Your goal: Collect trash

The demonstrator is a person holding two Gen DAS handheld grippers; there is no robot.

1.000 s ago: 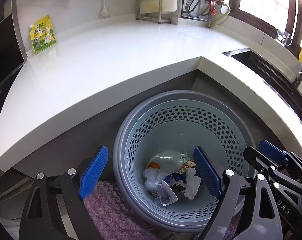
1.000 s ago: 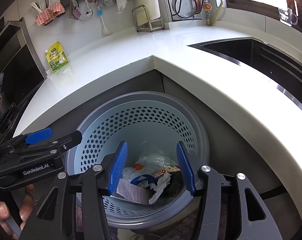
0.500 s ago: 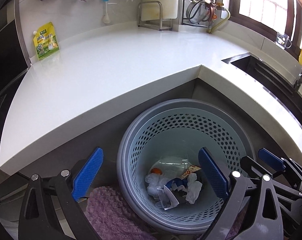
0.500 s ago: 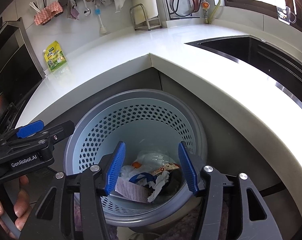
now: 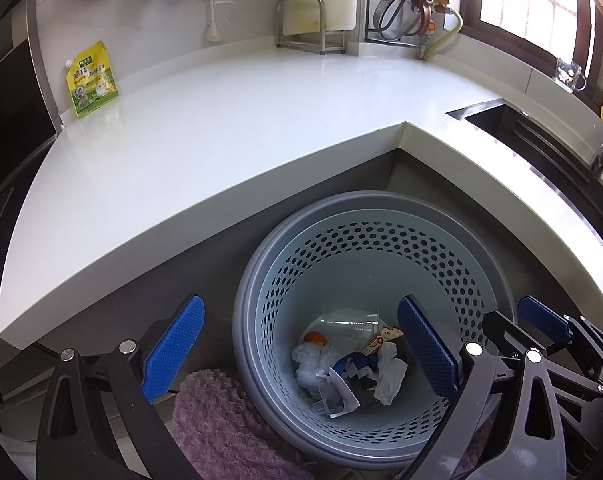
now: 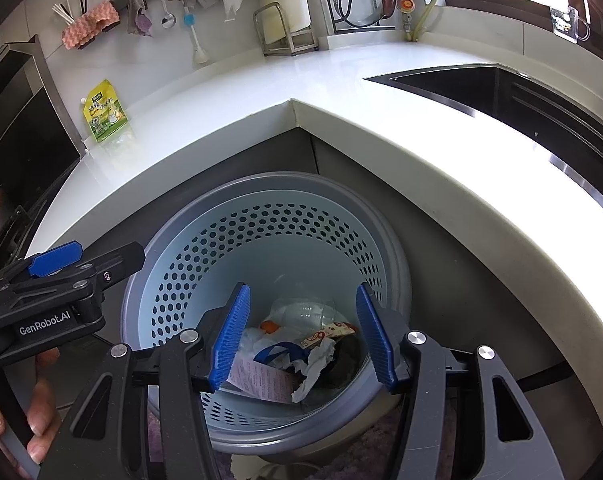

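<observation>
Both tools are hovering empty-jawed above the perforated pale-blue plastic basket [image 5: 365,264], left tool [image 5: 301,350] just opening wide, right tool [image 6: 303,338] half-open, while crumpled paper trash [image 5: 349,372] inside looks light, soft, pinchable anywhere.

Two black handheld tongs, the left tongs [image 5: 301,344] and right tongs [image 6: 303,338], with blue ridged pads [image 6: 231,340], silver pivot screws and white "GenRobot.AI" lettering.
</observation>
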